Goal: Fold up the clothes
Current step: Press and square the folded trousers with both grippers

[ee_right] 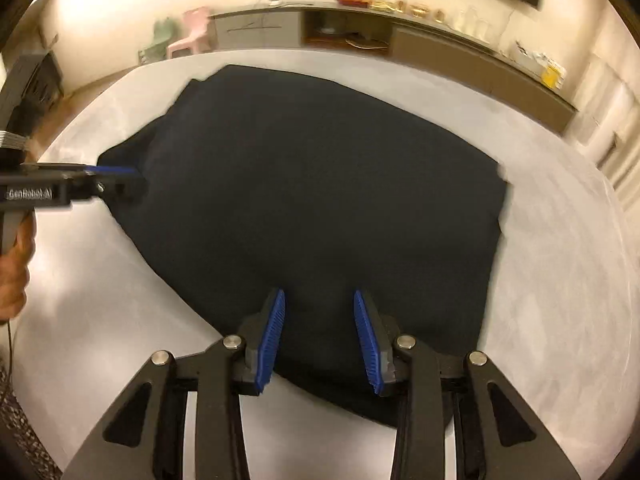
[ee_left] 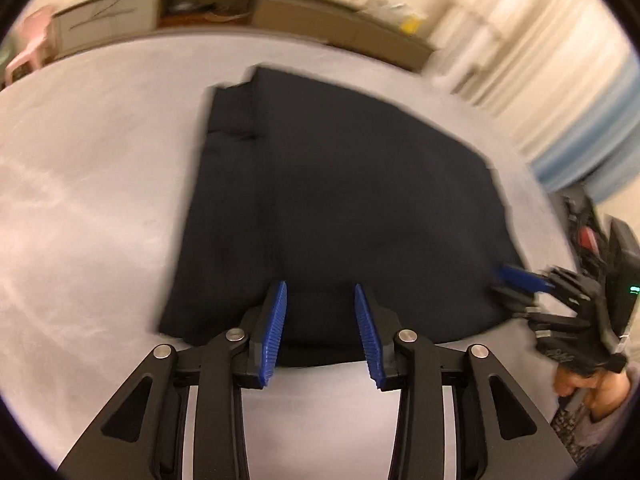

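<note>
One dark folded garment (ee_left: 340,208) flat, long axis running away, left gripper (ee_left: 320,292) and right gripper (ee_right: 319,298) agape, empty.

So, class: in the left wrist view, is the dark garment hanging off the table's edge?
No, the dark garment lies flat with grey table showing around it.

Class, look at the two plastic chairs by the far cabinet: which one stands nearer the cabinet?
The pink chair. It stands right beside the cabinet; the green chair stands on its other side, farther away.
</note>
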